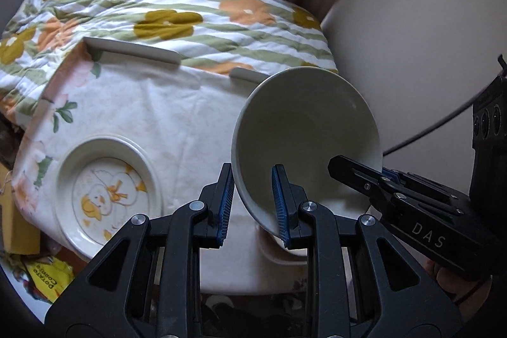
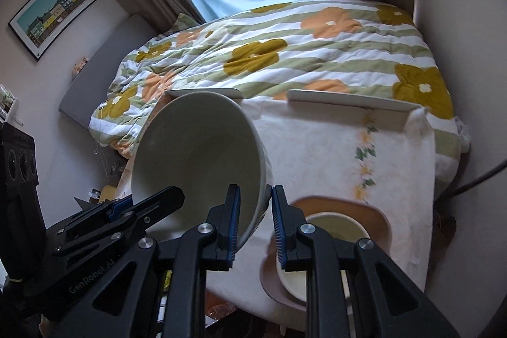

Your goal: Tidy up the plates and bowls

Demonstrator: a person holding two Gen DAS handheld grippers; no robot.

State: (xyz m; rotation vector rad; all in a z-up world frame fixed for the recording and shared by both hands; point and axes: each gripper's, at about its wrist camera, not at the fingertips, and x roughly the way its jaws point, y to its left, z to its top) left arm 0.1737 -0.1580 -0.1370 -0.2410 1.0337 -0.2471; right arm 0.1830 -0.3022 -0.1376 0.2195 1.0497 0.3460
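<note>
A pale grey-green bowl (image 1: 304, 135) is held tilted above the table, its opening facing the cameras; it also shows in the right wrist view (image 2: 199, 154). My left gripper (image 1: 253, 201) is shut on its rim at one side. My right gripper (image 2: 253, 220) is shut on the rim at the other side, and shows in the left wrist view (image 1: 358, 173). A white plate with a duck drawing (image 1: 107, 195) lies at the table's left front. A small cream bowl (image 2: 336, 230) sits on a tan plate (image 2: 374, 211) below the right gripper.
The table is covered by a white floral cloth (image 1: 164, 116). Two white raised edges (image 2: 348, 98) stand at its far side. A bed with a flowered quilt (image 2: 285, 53) lies behind. A yellow snack bag (image 1: 47, 277) lies below the table's left edge.
</note>
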